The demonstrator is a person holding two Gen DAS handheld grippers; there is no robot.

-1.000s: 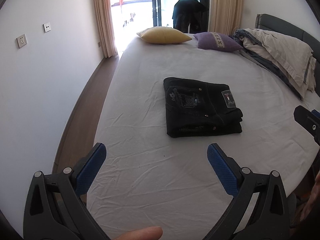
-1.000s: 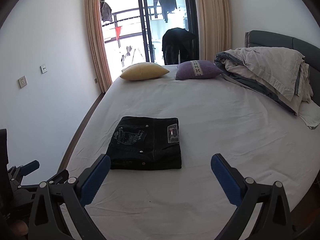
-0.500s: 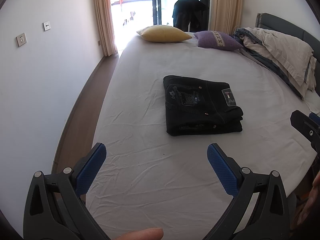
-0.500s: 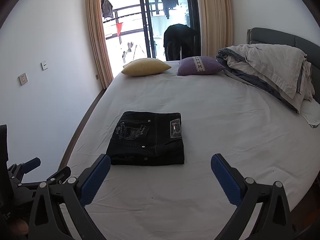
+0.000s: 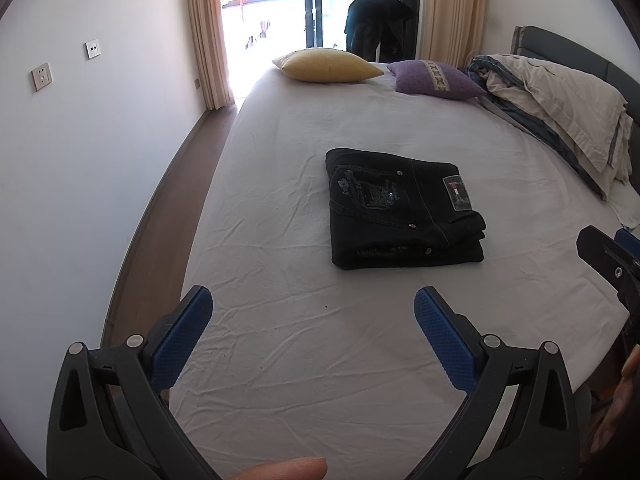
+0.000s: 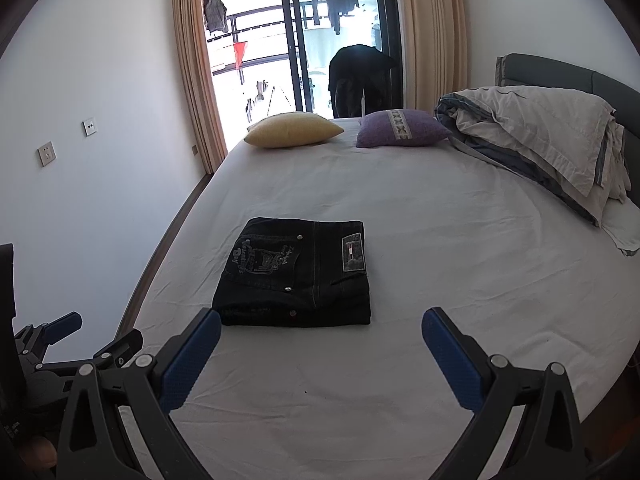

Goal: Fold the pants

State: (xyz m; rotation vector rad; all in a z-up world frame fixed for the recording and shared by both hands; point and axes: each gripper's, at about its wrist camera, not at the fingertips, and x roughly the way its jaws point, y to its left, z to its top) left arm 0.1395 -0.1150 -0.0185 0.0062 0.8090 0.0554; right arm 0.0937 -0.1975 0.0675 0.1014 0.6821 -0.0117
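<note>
Black jeans (image 5: 404,210) lie folded into a compact rectangle on the white bed sheet (image 5: 320,360), back pocket embroidery and waist patch facing up. They also show in the right wrist view (image 6: 298,274). My left gripper (image 5: 312,316) is open and empty, held above the near part of the bed, short of the jeans. My right gripper (image 6: 320,342) is open and empty, just in front of the jeans. The right gripper's body shows at the right edge of the left wrist view (image 5: 612,264); the left gripper shows at the lower left of the right wrist view (image 6: 60,344).
A yellow pillow (image 6: 294,130) and a purple pillow (image 6: 402,128) lie at the far end of the bed. A bundled duvet (image 6: 536,140) lies along the right against the headboard. A white wall with sockets (image 5: 42,76) and a wooden floor strip (image 5: 160,208) run along the left.
Both grippers have shifted slightly, so the jeans sit a little lower in the right wrist view. The jeans themselves have not moved. Both grippers stay open.
</note>
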